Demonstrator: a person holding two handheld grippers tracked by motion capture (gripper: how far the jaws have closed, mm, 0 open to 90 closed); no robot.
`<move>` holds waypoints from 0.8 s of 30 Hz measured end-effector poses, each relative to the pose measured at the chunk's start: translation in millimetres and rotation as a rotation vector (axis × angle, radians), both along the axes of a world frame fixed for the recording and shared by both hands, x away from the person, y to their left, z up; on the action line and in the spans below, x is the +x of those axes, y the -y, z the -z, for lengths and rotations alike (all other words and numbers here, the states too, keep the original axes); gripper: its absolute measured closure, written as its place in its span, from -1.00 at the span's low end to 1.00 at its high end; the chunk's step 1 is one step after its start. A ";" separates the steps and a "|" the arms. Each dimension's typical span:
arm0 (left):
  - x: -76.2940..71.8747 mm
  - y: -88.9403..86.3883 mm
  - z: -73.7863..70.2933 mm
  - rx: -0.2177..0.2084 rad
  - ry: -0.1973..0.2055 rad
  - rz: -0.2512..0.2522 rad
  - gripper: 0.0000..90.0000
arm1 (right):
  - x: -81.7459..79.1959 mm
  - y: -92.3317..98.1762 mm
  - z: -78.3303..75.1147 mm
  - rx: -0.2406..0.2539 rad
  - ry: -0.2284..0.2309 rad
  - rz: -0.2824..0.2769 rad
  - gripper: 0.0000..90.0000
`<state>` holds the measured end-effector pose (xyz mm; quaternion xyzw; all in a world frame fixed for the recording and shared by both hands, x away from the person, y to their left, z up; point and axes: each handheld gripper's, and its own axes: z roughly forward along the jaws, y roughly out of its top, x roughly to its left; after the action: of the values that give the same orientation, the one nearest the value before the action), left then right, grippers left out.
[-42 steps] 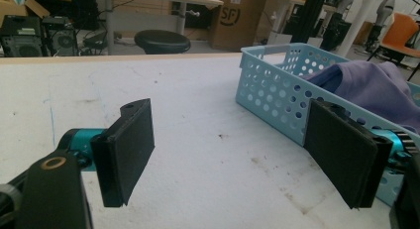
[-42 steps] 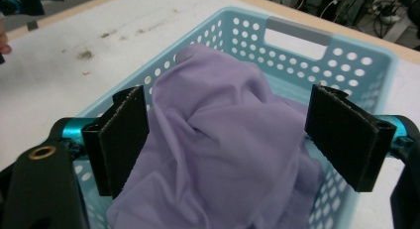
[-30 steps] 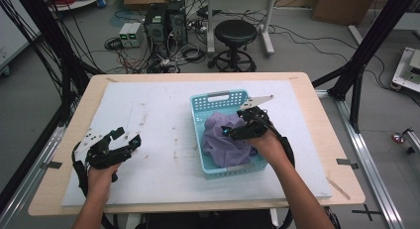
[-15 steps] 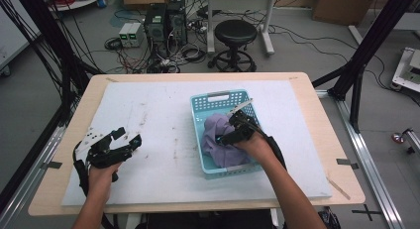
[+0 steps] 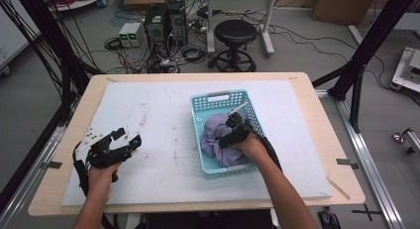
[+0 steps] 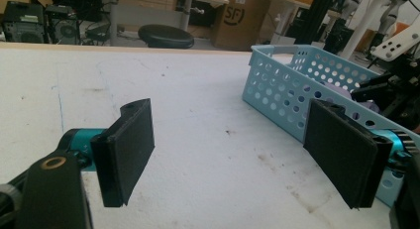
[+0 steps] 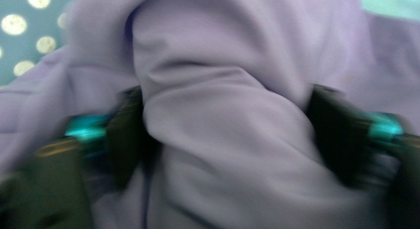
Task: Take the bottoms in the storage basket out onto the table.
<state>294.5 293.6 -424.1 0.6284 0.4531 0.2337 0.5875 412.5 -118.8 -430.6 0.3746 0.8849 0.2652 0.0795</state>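
Closing on a cloth [image 7: 218,140] fold in the basket [image 5: 218,97], the right tool [image 5: 235,131] may snag the basket; the left tool [image 6: 237,154] gapes wide

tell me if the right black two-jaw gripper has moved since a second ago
Yes. The right gripper has come down from near the light blue plastic basket's far rim into the purple cloth, jaws closing around a fold.

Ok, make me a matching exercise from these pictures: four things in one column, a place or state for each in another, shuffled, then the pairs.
Things:
1. lilac cloth
2. blue basket
3. left gripper
4. right gripper

Places or states:
A. jaws wide apart, nothing between them
B. bunched inside the basket
C. down in the basket, a fold of cloth between its closing jaws
D. on the white mat, right of middle

Pairs: 1-B, 2-D, 3-A, 4-C
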 end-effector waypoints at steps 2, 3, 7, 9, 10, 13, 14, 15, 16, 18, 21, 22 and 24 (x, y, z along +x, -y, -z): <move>0.1 -0.3 0.1 -0.001 -0.001 -0.001 -0.56 | -1.4 3.9 -3.6 -0.007 -0.004 0.002 0.63; 0.2 -0.6 0.2 -0.001 0.000 0.000 -0.56 | -1.3 5.6 -4.9 0.010 -0.015 0.013 0.68; 0.5 -1.5 0.8 -0.007 -0.002 -0.007 -0.56 | -5.0 12.9 -17.9 0.101 0.036 0.015 0.72; 0.7 -2.1 0.9 -0.003 -0.002 -0.008 -0.56 | -7.3 18.8 -28.2 0.162 0.078 0.021 0.73; 0.7 -2.1 1.0 -0.004 -0.002 -0.007 -0.56 | -8.0 22.1 -33.4 0.184 0.097 0.021 0.73; 0.8 -1.9 1.1 -0.004 -0.002 -0.007 -0.55 | -10.0 34.2 -50.5 0.263 0.148 0.035 0.74; 0.9 -1.7 1.1 -0.003 -0.003 -0.006 -0.56 | -10.5 38.2 -56.5 0.291 0.160 0.036 0.74; 1.1 -1.6 1.3 -0.005 -0.004 -0.007 -0.56 | -11.0 41.6 -62.6 0.310 0.175 0.038 0.74; 1.1 -1.6 1.3 -0.005 -0.004 -0.007 -0.55 | -11.3 44.5 -68.8 0.325 0.187 0.037 0.74; 1.4 -1.5 1.5 -0.002 -0.006 -0.006 -0.55 | -11.7 48.9 -80.5 0.352 0.208 0.032 0.75; 1.6 -1.0 1.6 -0.005 -0.005 -0.005 -0.56 | -11.3 52.9 -95.7 0.365 0.238 0.029 0.75; 1.6 -1.0 1.6 -0.005 -0.005 -0.005 -0.56 | -11.2 54.4 -100.1 0.382 0.246 0.028 0.75; 1.7 -1.1 1.7 -0.004 -0.005 -0.004 -0.56 | -10.5 57.7 -108.5 0.414 0.263 0.026 0.75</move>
<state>296.2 294.7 -425.8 0.6269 0.4564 0.2323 0.5872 402.0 -176.5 -322.1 0.3563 0.7888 0.4865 0.1189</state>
